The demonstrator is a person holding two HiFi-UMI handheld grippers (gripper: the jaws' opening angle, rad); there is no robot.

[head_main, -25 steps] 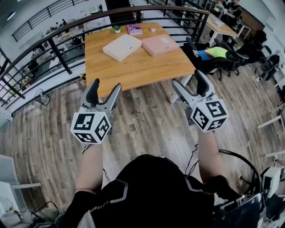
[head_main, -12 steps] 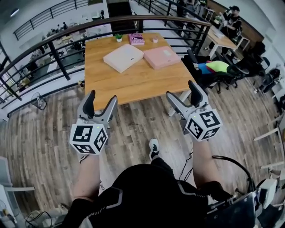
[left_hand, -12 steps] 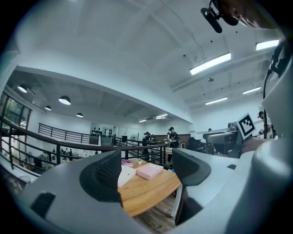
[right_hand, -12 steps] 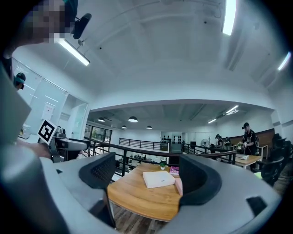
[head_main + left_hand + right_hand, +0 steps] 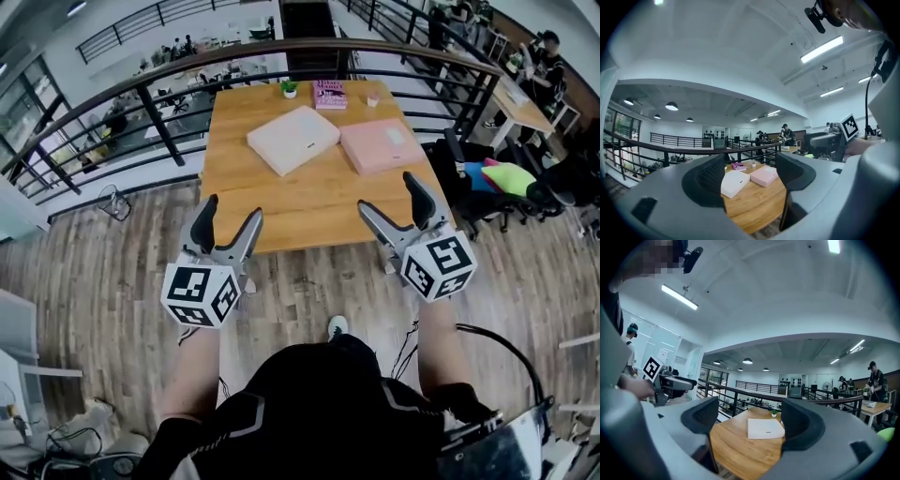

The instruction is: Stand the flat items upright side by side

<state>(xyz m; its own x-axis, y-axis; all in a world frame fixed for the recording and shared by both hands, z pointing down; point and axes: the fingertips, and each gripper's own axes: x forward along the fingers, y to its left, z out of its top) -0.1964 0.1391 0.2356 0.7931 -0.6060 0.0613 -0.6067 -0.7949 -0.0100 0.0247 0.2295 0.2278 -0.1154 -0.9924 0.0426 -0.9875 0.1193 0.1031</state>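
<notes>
A cream flat box (image 5: 292, 139) and a pink flat box (image 5: 382, 145) lie flat side by side on the far half of the wooden table (image 5: 309, 202). A smaller pink patterned book (image 5: 330, 95) lies at the table's far edge. My left gripper (image 5: 228, 216) is open, held over the table's near left edge. My right gripper (image 5: 395, 198) is open over the near right edge. Neither holds anything. The left gripper view shows the cream box (image 5: 735, 182) and pink box (image 5: 763, 175) between the jaws; the right gripper view shows the cream box (image 5: 765, 428).
A tiny potted plant (image 5: 289, 88) and a small cup (image 5: 373, 98) stand at the table's far edge. A black railing (image 5: 178, 66) curves behind the table. An office chair with bright cloth (image 5: 502, 183) stands right of the table. Wood floor (image 5: 103, 272) surrounds it.
The person has walked toward the table. Both grippers, still open, now reach over its near edge instead of hanging above the floor.
</notes>
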